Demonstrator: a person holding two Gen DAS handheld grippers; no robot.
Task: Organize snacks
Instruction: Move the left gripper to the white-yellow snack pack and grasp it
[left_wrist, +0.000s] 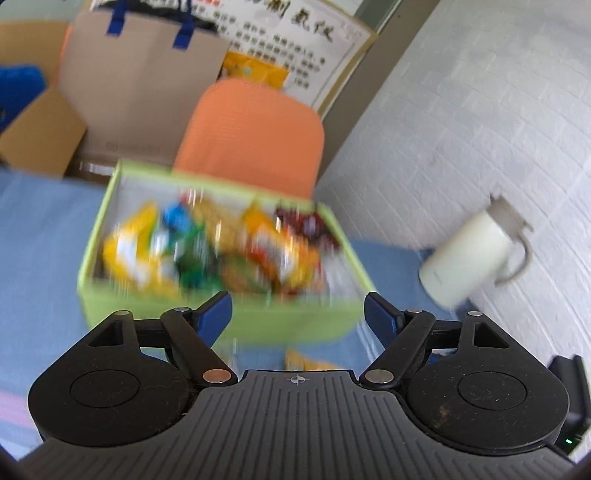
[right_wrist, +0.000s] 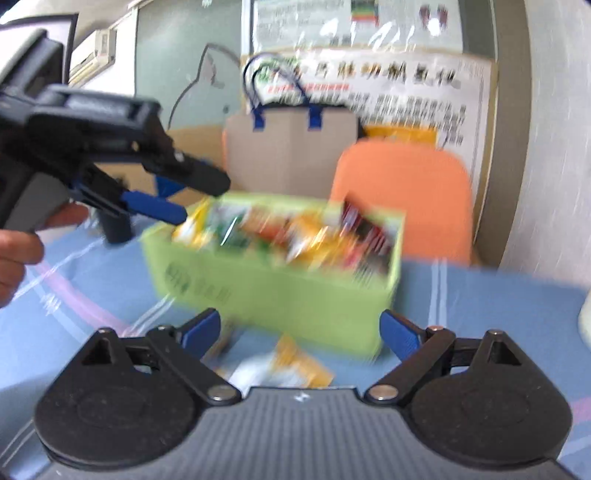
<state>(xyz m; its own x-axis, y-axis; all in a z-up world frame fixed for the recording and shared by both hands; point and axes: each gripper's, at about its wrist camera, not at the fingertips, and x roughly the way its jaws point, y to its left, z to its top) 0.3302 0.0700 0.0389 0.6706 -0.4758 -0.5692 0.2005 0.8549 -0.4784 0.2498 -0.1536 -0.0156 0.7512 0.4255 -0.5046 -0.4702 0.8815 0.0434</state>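
Note:
A light green box (left_wrist: 155, 310) (right_wrist: 277, 295) stands on the blue tablecloth (left_wrist: 37, 240), filled with several bright snack packets (left_wrist: 221, 243) (right_wrist: 295, 236) that are blurred. My left gripper (left_wrist: 295, 310) is open just before the box's near wall, with nothing between its blue pads. My right gripper (right_wrist: 299, 328) is open wide at the box's near corner and holds nothing. One yellow snack packet (right_wrist: 291, 365) (left_wrist: 306, 362) lies on the cloth close under both grippers. In the right wrist view the left gripper (right_wrist: 192, 197) hovers open at the box's left end, held by a hand (right_wrist: 14, 251).
An orange chair back (left_wrist: 255, 136) (right_wrist: 406, 199) stands right behind the box. A brown paper bag with blue handles (left_wrist: 140, 81) (right_wrist: 291, 155) and a cardboard box (left_wrist: 37, 133) sit further back. A white jug (left_wrist: 469, 258) stands on the table by the right wall.

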